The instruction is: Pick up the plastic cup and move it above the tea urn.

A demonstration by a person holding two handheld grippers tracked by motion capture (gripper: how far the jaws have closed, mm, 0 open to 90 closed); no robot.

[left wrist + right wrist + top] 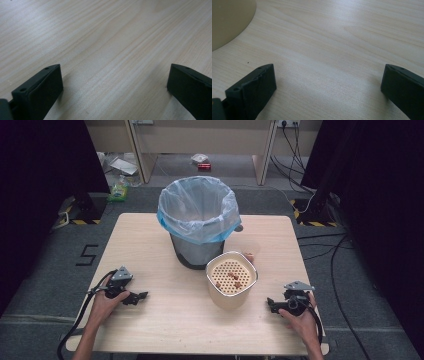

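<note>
Both jaws stand wide on the left hand-held gripper point(136, 297) and the right hand-held gripper point(273, 304), resting empty on the table point(165, 320). Between them stands a cream perforated container point(231, 279) holding what look like small brown bits, just before a lined bin point(198, 220). A "5" marks the floor point(87, 255).

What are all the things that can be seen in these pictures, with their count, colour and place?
table: one, light wood, centre of the high view.
bin: one, grey, with a pale blue bag as liner, standing at the back middle of the table.
container: one, cream, with a perforated insert holding small brown pieces, in front of the bin and to its right.
cup: one, pale and see-through, behind the container.
floor clutter: a few small items, colours mixed, behind the table.
left gripper: one, black, on the table at the front left, jaws open.
right gripper: one, black, at the front right, jaws open.
hands: two, each holding a gripper.
</note>
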